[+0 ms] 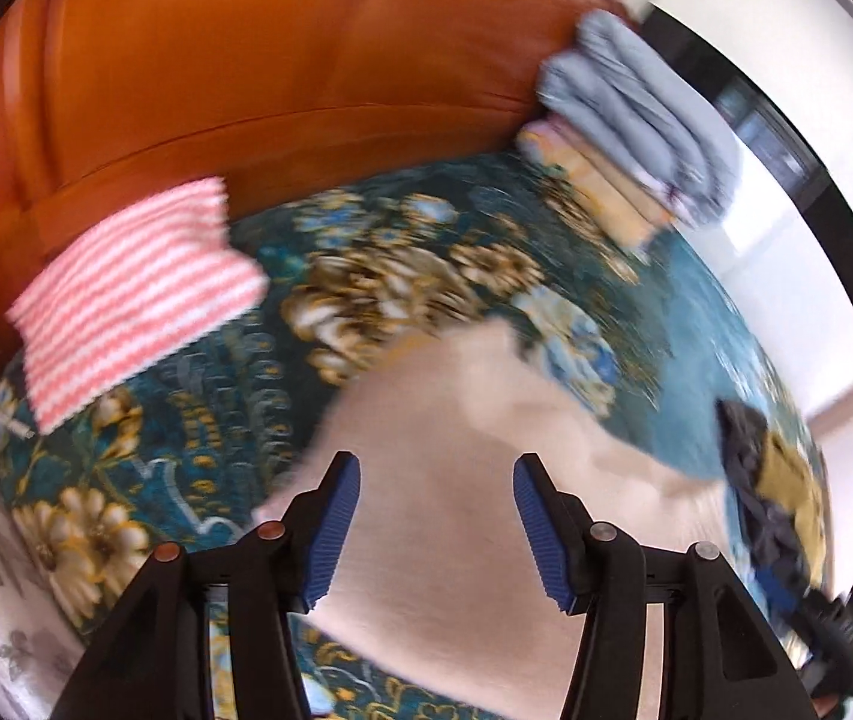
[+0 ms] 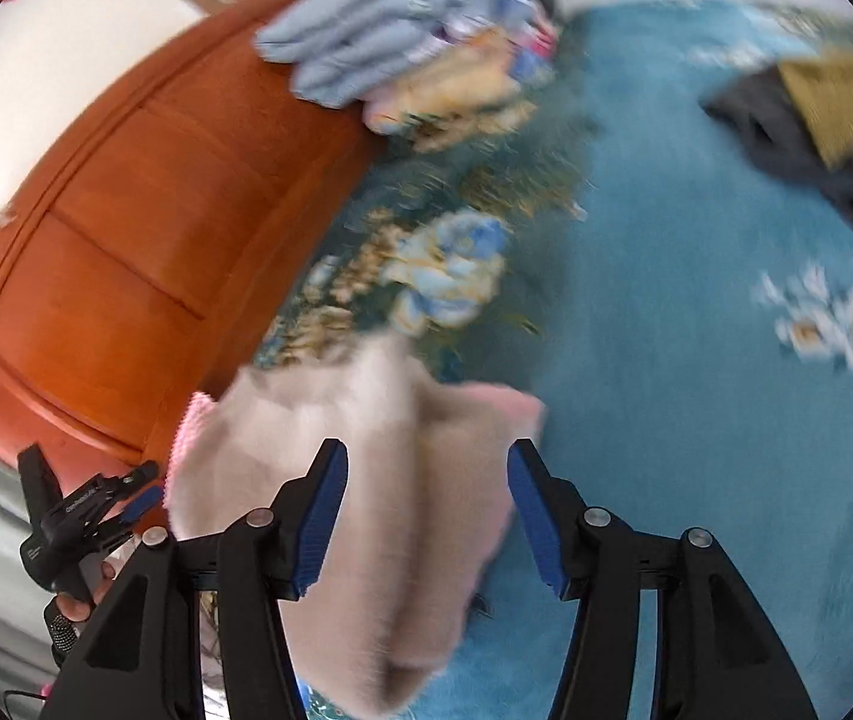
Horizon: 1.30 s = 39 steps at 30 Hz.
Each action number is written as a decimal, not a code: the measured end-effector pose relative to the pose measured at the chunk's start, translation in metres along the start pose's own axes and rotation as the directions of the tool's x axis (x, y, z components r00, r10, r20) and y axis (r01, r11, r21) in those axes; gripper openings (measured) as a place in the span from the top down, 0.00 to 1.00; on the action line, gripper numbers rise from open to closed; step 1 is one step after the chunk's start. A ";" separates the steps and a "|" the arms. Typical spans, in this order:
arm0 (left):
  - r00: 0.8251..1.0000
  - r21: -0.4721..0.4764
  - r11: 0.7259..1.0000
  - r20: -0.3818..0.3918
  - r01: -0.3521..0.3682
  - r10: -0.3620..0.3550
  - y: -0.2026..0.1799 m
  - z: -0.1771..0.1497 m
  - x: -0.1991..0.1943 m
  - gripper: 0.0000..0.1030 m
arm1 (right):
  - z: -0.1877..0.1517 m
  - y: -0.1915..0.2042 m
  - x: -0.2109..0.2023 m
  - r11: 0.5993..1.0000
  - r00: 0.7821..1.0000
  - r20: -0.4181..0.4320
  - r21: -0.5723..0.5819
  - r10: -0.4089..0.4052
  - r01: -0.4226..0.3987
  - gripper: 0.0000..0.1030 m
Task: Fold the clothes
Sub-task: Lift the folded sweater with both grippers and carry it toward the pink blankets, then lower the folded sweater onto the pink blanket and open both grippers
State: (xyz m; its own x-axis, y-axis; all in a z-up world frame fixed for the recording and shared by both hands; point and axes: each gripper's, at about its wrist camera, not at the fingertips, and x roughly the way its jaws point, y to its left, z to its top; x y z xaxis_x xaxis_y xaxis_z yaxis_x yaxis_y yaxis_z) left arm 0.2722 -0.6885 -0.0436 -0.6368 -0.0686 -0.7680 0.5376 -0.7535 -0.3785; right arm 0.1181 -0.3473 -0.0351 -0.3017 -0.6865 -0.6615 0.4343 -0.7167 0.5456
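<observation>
A pale pink garment (image 1: 450, 480) lies folded on the teal floral bedspread (image 1: 366, 276). It also shows in the right wrist view (image 2: 378, 480). My left gripper (image 1: 437, 531) is open just above it, nothing between the blue pads. My right gripper (image 2: 426, 519) is open over the same garment, which lies under and between its fingers. The left gripper also shows at the lower left of the right wrist view (image 2: 90, 516). Both views are motion-blurred.
A pink-and-white striped folded cloth (image 1: 132, 294) lies by the orange wooden headboard (image 1: 246, 60). A stack of folded clothes topped by light blue (image 1: 636, 120) sits at the far side. A dark and mustard garment pile (image 1: 780, 480) lies at the right.
</observation>
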 end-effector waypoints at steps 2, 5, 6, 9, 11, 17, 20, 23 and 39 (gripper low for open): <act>1.000 0.074 0.997 -0.015 -0.025 0.027 -0.016 -0.006 0.010 0.43 | -0.006 0.026 0.007 0.993 0.999 -0.029 -0.113 0.021 -0.024 0.45; 0.997 0.140 0.989 -0.048 -0.056 0.064 -0.027 -0.016 0.028 0.43 | -0.024 0.057 0.024 0.958 0.997 -0.083 -0.284 0.011 -0.034 0.45; 0.996 0.137 0.989 -0.053 -0.058 0.066 -0.025 -0.018 0.032 0.43 | -0.029 0.061 0.031 0.947 0.995 -0.100 -0.321 -0.001 -0.031 0.45; 0.996 0.114 0.992 -0.063 -0.056 0.063 -0.016 -0.022 0.043 0.43 | -0.038 0.061 0.052 0.928 0.990 -0.129 -0.372 -0.058 0.006 0.45; 0.997 0.090 0.995 -0.068 -0.040 0.046 -0.010 -0.022 0.047 0.43 | -0.038 0.053 0.065 0.933 0.987 -0.141 -0.360 -0.080 0.024 0.45; 0.994 0.113 0.993 -0.095 -0.033 0.043 -0.006 -0.024 0.062 0.42 | -0.037 0.042 0.086 0.944 0.981 -0.154 -0.323 -0.115 0.060 0.44; 0.994 0.072 0.997 -0.108 -0.003 0.011 0.002 -0.023 0.067 0.42 | -0.036 0.036 0.094 0.956 0.978 -0.173 -0.285 -0.121 0.068 0.44; 0.994 0.034 0.999 -0.109 0.007 -0.003 0.005 -0.021 0.068 0.42 | -0.037 0.037 0.095 0.952 0.975 -0.179 -0.297 -0.131 0.074 0.44; 0.999 -0.087 0.996 0.054 0.006 -0.001 -0.023 -0.093 0.002 0.33 | -0.055 0.027 0.019 0.962 0.992 -0.109 -0.272 -0.060 0.028 0.42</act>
State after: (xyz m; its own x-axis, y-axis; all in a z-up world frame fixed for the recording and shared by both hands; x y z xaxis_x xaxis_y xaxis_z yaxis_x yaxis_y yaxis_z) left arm 0.3101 -0.6105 -0.0850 -0.6663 -0.1034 -0.7385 0.5801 -0.6941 -0.4262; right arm 0.1710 -0.3732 -0.0616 -0.2328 -0.6249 -0.7451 0.6402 -0.6753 0.3663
